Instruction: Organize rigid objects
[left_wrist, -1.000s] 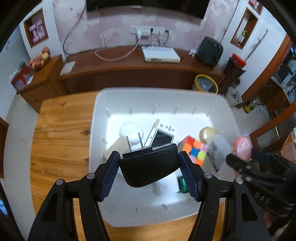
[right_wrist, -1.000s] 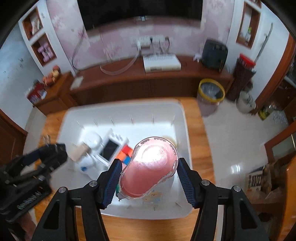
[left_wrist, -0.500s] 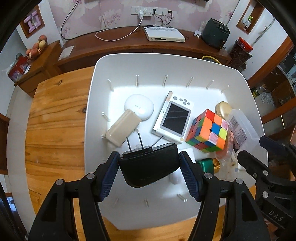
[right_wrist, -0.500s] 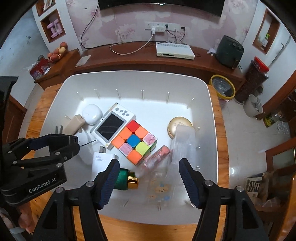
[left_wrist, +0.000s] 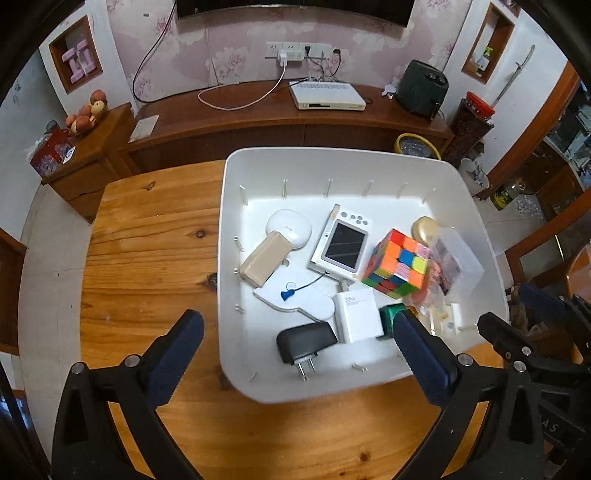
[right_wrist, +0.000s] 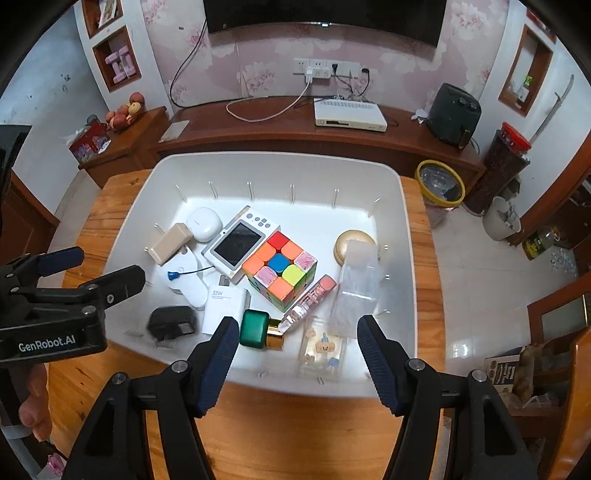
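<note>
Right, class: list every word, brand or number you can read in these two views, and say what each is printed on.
"GenRobot.AI": side of the left gripper.
"33W": white charger; the smaller print beneath is too small to read.
"vivo": white oval case, faint.
Letters on the right gripper body: partly cut off, unreadable.
Printing on the clear packet: blurred.

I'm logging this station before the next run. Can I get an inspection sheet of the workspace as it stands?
Surface: wooden table, carrying the white bin.
Job's things: black charger, white charger, puzzle cube, all lying inside the bin.
Clutter: nothing seen on the bare tabletop.
Grippers: left gripper and right gripper open, both empty.
Cables: white cable on the sideboard.
Surroundings: yellow-rimmed wastebasket on the floor.
</note>
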